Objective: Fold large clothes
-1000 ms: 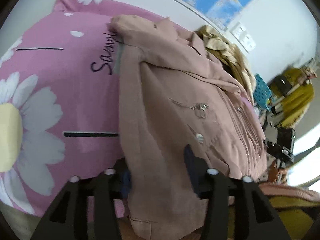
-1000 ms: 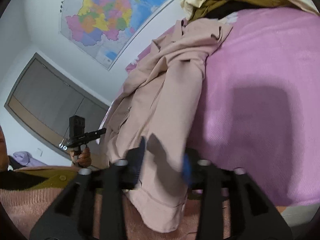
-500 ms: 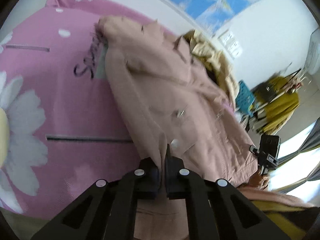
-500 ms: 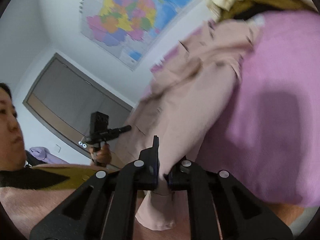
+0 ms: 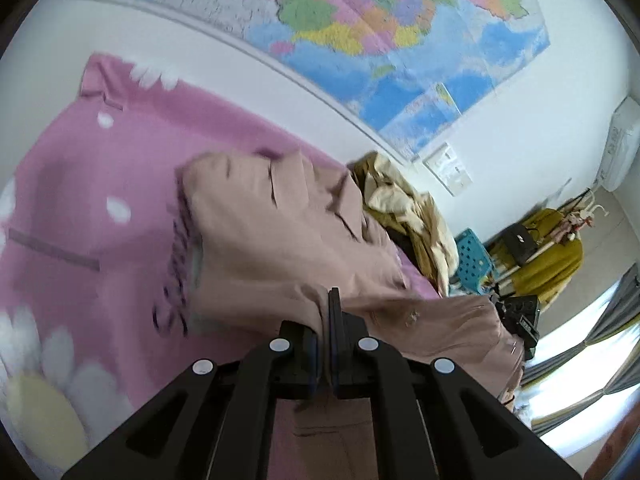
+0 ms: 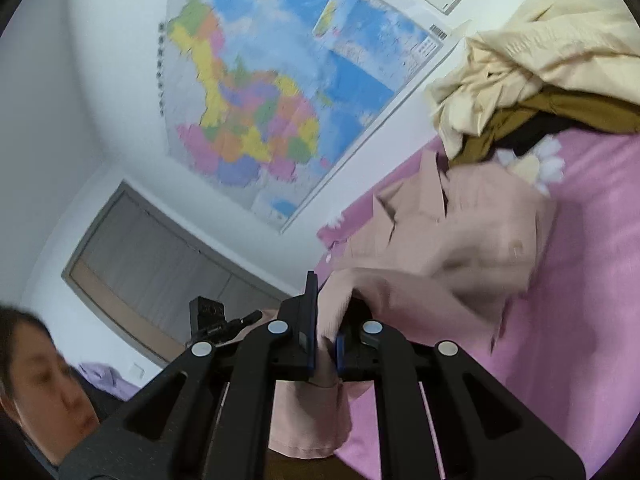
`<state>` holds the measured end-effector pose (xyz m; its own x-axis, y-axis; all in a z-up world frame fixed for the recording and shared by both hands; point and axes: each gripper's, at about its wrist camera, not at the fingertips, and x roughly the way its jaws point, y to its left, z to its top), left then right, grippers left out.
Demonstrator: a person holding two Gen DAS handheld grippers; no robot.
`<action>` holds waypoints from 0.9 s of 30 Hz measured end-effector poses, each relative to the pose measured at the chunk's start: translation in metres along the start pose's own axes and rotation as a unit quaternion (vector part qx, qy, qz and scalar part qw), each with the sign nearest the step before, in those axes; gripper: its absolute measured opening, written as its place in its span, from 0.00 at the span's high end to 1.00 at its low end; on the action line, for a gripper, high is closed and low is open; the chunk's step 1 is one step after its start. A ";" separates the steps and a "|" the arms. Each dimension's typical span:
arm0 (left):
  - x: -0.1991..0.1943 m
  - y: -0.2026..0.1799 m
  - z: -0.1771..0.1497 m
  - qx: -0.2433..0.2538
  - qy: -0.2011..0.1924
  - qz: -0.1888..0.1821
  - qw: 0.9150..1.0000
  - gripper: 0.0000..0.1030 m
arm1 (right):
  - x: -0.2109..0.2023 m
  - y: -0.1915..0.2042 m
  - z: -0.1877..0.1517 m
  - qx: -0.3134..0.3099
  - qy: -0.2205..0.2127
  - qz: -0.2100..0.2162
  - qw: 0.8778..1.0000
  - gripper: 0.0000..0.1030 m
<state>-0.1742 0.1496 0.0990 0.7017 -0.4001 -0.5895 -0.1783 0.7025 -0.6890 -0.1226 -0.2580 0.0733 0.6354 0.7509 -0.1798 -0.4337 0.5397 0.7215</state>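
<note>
The fold looks barely begun: the pink jacket point(image 5: 288, 240) lies rumpled on the bed point(image 5: 92, 184), its collar end toward the far edge by the wall with the map point(image 5: 360, 20) and its hem end drawn up off the near edge, so no crease is laid yet and the halving and squaring appear still to do. On the left, the left tool point(image 5: 325, 344) is pressed together on a ridge of the jacket's hem-side cloth, lifting it above the bed's pink cover. The jacket's long axis seems to run from the near edge toward the far edge, collar pointing at the wall, though blur hides the sleeves. To the right, the right tool point(image 6: 325, 344) pinches another bunch of the same hem, cloth hanging below it. Farther right, a heap of clothes point(image 6: 540, 76) sits just beyond the collar at the bed's far corner
</note>
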 end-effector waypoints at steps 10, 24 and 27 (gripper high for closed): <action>0.078 0.028 0.096 -0.012 0.043 0.083 0.996 0.96 | 0.066 -0.066 0.079 0.080 -0.003 -0.037 0.996 0.93; 0.143 0.078 0.141 -0.036 0.072 0.152 0.985 0.70 | 0.115 -0.132 0.106 0.095 0.011 -0.155 0.983 0.63; 0.125 0.058 0.130 0.024 0.043 0.147 0.988 0.44 | 0.114 -0.098 0.097 -0.004 0.018 -0.195 0.981 0.40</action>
<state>-0.0074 0.2167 0.0401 0.5638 -0.2220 -0.7955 -0.3301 0.8224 -0.4634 0.0543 -0.2620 0.0476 0.7305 0.5006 -0.4644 -0.1683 0.7911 0.5881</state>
